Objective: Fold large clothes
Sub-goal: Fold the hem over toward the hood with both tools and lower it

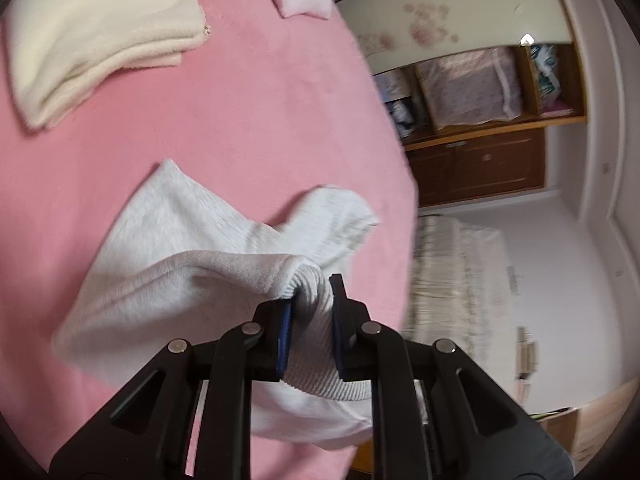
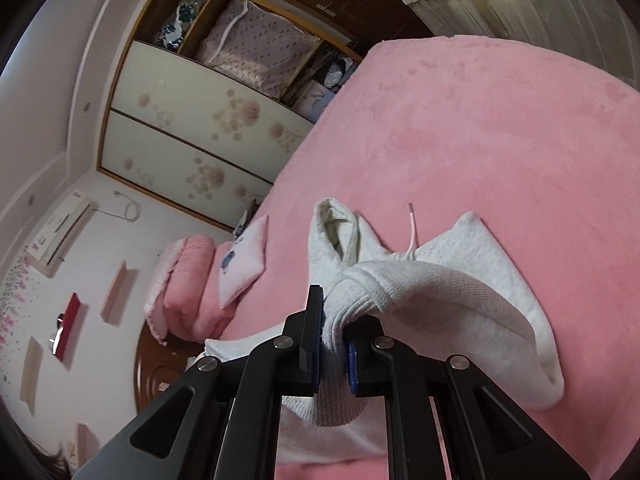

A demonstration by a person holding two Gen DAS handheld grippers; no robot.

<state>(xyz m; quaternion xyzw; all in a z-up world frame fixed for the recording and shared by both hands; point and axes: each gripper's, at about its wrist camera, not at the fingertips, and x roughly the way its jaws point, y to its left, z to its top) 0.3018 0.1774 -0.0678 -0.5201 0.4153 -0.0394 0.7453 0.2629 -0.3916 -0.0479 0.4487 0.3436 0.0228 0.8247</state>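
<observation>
Grey sweatshirt (image 1: 192, 240) hem pinched by left gripper (image 1: 310, 312) and right gripper (image 2: 334, 328), lifted off bed (image 1: 240, 120) for folding over.

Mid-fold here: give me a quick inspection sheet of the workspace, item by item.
Surface: pink bed cover, plush.
Job's things: light grey garment, partly lifted, ribbed edge pinched at two points; a pink drawstring shows.
Clutter: folded cream blanket; pink-white pillow.
Grippers: left hand-held gripper shut on the garment; right hand-held gripper shut on it too.
Cables: cord hanging beside the wall air conditioner.
Surroundings: floral wardrobe doors, open shelf with a bedding bag, curtains.
</observation>
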